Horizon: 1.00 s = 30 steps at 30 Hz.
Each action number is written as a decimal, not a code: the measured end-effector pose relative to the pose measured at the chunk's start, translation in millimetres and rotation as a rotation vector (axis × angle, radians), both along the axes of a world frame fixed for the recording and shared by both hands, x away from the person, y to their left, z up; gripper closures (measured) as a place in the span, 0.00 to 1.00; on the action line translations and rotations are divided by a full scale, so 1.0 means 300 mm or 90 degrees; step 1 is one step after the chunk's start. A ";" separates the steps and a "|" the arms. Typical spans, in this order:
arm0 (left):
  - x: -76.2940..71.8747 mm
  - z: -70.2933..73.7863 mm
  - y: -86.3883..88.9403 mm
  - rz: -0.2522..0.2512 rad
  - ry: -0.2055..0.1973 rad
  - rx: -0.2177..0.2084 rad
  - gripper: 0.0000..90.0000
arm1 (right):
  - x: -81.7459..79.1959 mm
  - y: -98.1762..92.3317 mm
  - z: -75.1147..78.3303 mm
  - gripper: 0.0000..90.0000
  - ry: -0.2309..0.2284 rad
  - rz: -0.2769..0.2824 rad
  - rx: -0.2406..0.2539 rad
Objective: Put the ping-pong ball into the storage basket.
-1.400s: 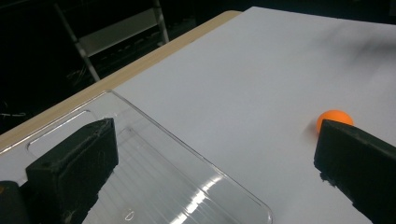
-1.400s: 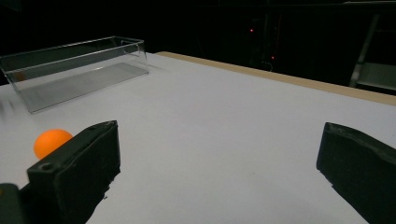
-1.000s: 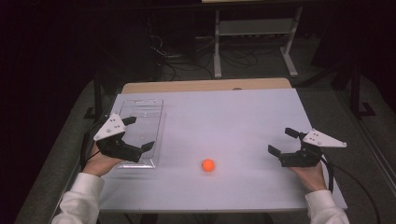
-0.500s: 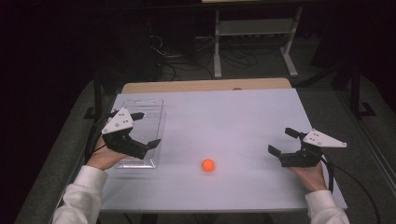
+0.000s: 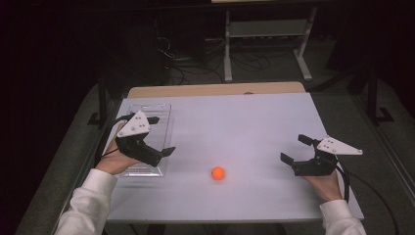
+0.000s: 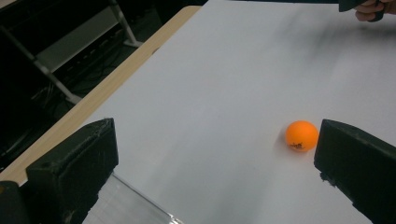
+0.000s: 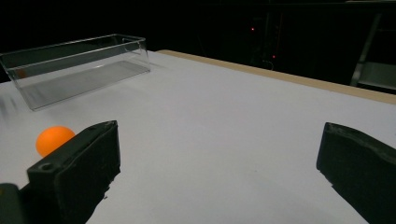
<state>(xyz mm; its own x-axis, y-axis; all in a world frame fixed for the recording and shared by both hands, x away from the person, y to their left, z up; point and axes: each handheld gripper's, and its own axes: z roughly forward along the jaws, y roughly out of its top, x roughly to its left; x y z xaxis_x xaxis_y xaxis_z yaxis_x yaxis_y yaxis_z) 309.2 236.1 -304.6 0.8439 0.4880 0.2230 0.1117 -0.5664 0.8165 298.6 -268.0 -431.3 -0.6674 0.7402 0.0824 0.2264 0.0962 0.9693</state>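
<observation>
Trouble we foresee: the orange ball (image 5: pixel 218 173) lies loose on the white table (image 5: pixel 254 122), right of the clear tray (image 5: pixel 164 110), between our left gripper (image 5: pixel 160 135) and right gripper (image 5: pixel 294 148), both spread and empty, so a clumsy touch may roll it away.

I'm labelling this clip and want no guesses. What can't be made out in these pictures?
- Dark print on the orange ball: too small and smeared to read in the left gripper view.
- Near end of the clear box: covered by the left tongs and hand in the high view; cut by the bottom edge in the left gripper view.
- Ball's lower right in the right gripper view: behind that view's own left jaw.
- Room beyond the table: too dark.
</observation>
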 end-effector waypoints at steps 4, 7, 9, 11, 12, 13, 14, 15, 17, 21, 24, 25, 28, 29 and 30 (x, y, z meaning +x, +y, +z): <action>0.008 0.000 -0.025 -0.012 0.008 0.014 0.00 | 0.000 0.001 0.001 0.00 0.000 0.001 -0.001; 0.014 0.000 -0.039 -0.018 0.011 0.017 0.00 | 0.000 0.001 0.001 0.00 0.000 0.002 -0.001; 0.016 0.001 -0.047 -0.020 0.006 0.017 0.00 | 0.000 0.001 0.001 0.00 -0.001 0.003 -0.001; 0.019 0.001 -0.055 -0.023 0.010 0.019 0.00 | 0.000 0.002 0.001 0.00 -0.001 0.003 -0.001; 0.020 0.000 -0.059 -0.025 0.013 0.023 0.00 | 0.000 0.002 0.001 0.00 -0.001 0.002 -0.001; 0.021 -0.001 -0.062 -0.027 0.014 0.027 0.00 | 0.000 0.001 0.001 0.00 -0.001 0.002 0.000; 0.022 -0.001 -0.066 -0.028 0.015 0.028 0.00 | -0.001 0.001 0.001 0.00 -0.002 0.002 0.000; 0.023 -0.001 -0.070 -0.030 0.016 0.029 0.00 | -0.001 0.001 0.001 0.00 -0.001 0.002 0.000; 0.024 0.000 -0.077 -0.031 0.017 0.032 0.00 | -0.001 0.001 0.001 0.00 -0.001 0.002 0.000; 0.029 0.000 -0.090 -0.038 0.019 0.039 0.00 | 0.000 0.002 0.000 0.00 -0.001 0.002 -0.001; 0.030 -0.003 -0.101 -0.041 0.024 0.039 0.00 | -0.001 0.002 0.001 0.00 -0.002 0.002 -0.001; 0.032 -0.004 -0.103 -0.043 0.024 0.043 0.00 | -0.001 0.002 0.001 0.00 -0.001 0.002 -0.001; 0.034 -0.009 -0.111 -0.045 0.027 0.046 0.00 | -0.001 0.002 0.001 0.00 -0.001 0.003 -0.002; 0.035 -0.010 -0.113 -0.047 0.029 0.048 0.00 | -0.001 0.002 0.001 0.00 0.000 0.004 -0.001; 0.035 -0.012 -0.115 -0.048 0.030 0.049 0.00 | -0.001 0.003 0.001 0.00 0.001 0.004 -0.002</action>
